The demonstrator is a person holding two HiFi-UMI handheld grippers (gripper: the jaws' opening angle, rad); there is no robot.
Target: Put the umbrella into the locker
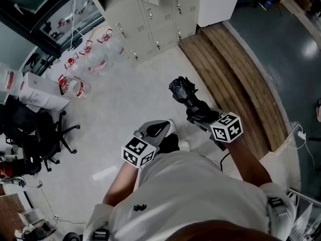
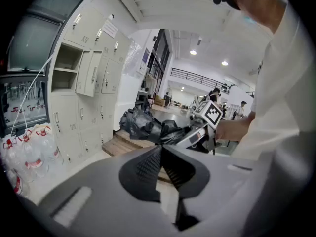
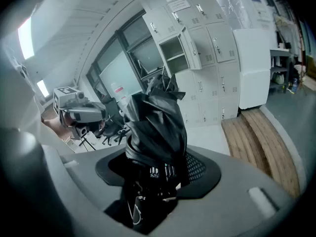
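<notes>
Two claws: right claw (image 3: 158, 168) grips the black umbrella (image 3: 156, 122), which juts beyond it; left claw (image 2: 161, 154) (empty) is closed.

Open floor (image 1: 135, 99) runs clear from the person to the lockers (image 1: 160, 24). At the left, water bottles (image 1: 95, 54) crowd the lockers' foot, with office chairs (image 1: 45, 134) further left. A wooden platform (image 1: 235, 79) borders the right. One compartment (image 3: 174, 48) stands open, its door (image 3: 191, 46) swung aside.
</notes>
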